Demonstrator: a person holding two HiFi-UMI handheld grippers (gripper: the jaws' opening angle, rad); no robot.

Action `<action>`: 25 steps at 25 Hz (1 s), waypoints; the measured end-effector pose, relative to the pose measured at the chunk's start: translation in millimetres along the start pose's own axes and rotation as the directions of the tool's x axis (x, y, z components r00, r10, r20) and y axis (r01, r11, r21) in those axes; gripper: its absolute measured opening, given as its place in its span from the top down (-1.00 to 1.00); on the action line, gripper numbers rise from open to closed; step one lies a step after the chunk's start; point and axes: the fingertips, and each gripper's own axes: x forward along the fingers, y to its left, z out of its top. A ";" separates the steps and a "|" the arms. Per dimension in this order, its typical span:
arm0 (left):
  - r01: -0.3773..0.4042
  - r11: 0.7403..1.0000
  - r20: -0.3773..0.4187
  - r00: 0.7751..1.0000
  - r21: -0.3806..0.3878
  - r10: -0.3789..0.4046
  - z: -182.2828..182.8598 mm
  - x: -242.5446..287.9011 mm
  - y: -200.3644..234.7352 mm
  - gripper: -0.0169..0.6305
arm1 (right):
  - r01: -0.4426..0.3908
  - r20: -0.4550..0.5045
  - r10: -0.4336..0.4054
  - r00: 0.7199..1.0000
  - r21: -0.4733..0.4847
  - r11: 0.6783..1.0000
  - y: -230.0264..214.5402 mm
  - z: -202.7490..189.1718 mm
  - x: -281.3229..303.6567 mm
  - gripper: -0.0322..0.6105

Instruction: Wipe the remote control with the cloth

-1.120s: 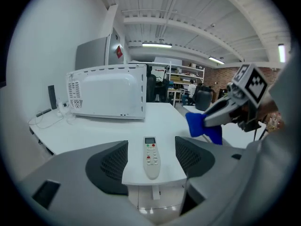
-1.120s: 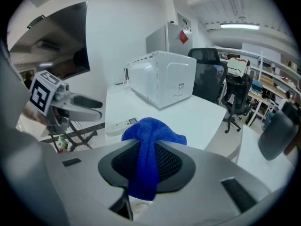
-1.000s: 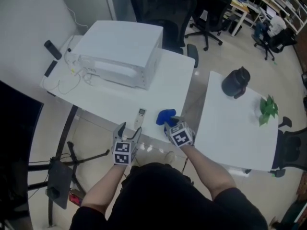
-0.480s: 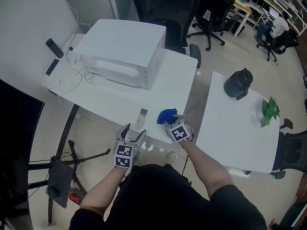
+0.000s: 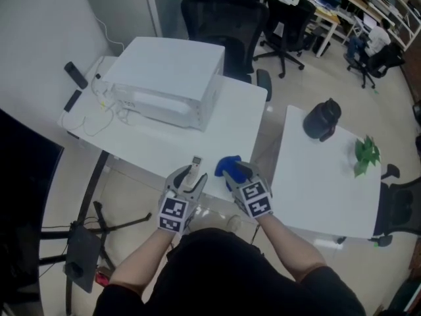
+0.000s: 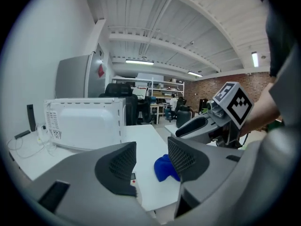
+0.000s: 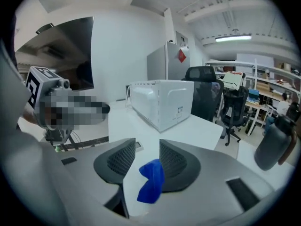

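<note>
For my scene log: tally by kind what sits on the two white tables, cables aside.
Microwave: 1
Remote: 1
Cloth: 1
Small black devices: 2
Jug: 1
Plant: 1
Total: 7

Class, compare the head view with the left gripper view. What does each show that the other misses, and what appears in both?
Only the head view shows the green plant on the right-hand table and the black stand on the floor. Only the left gripper view shows the ceiling light. Both show the white microwave, the blue cloth lying on the table, and the remote control, of which the left gripper view catches only a sliver.
</note>
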 end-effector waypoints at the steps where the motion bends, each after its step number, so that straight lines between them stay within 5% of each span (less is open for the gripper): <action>1: 0.009 1.000 0.014 1.000 0.016 -0.009 7.3 -0.6 -3.0 0.33 | -0.003 0.023 0.003 1.000 0.005 1.000 5.1 8.7 -6.4 0.43; 6: 0.014 0.998 0.052 0.999 0.054 -0.017 31.6 -4.1 -12.9 0.93 | -0.013 0.121 0.012 0.993 0.011 1.000 25.1 41.1 -32.0 0.74; 25: 0.024 0.996 0.066 0.997 0.085 -0.029 42.2 -10.2 -26.1 0.95 | 0.007 0.186 -0.005 0.982 -0.007 1.000 33.6 58.1 -51.9 0.87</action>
